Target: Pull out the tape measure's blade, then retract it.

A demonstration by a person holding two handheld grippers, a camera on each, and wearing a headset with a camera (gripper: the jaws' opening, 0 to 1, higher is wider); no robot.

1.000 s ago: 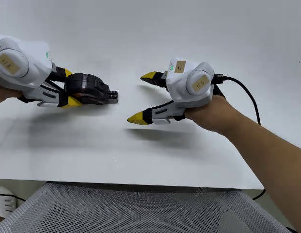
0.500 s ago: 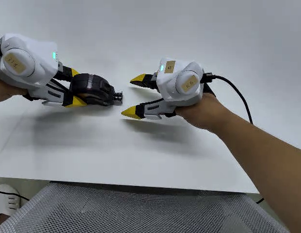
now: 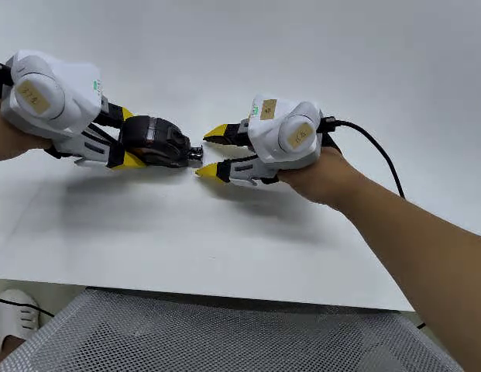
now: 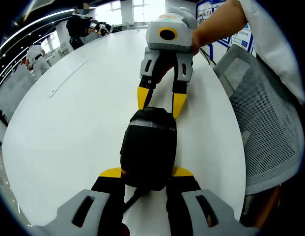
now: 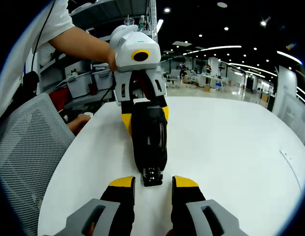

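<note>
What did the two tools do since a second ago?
The right tool moved toward the tape measure and its jaws narrowed. They now sit on either side of the blade's hook, not yet gripping. The left tool stayed clamped on the tape measure, blade still in.

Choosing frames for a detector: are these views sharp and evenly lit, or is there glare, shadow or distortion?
Head view: sharp, soft shadows under the left tool and right tool on the table; left gripper view: fisheye curves the table's edge, tape measure crisp; right gripper view: dim background, bright ceiling lamps.
</note>
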